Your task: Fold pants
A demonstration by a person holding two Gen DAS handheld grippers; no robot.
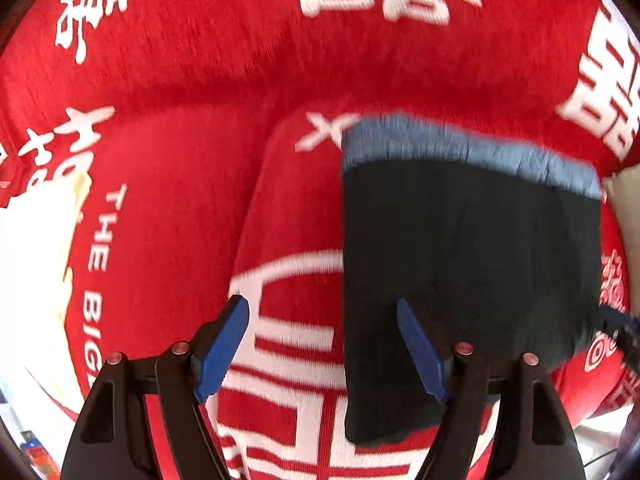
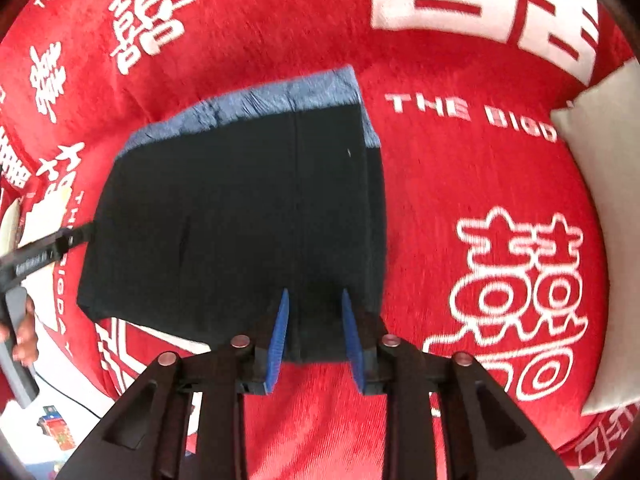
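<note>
On red printed blanket: folded pants; left hand-held gripper wide, right hand-held gripper narrow, unclamped.

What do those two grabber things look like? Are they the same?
Yes, they match. The left gripper and the right gripper each have two flat blue fingers with toothed edges, set on black angular arms with triangular cut-outs. Small round coppery pins mark the joints. From the right camera, the left gripper also shows a black bar with small white lettering, too blurred to read.

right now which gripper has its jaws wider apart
The left gripper: its jaws stand wide, beside the folded pants' edge. The right gripper keeps a narrow gap over the pants' near edge.
</note>
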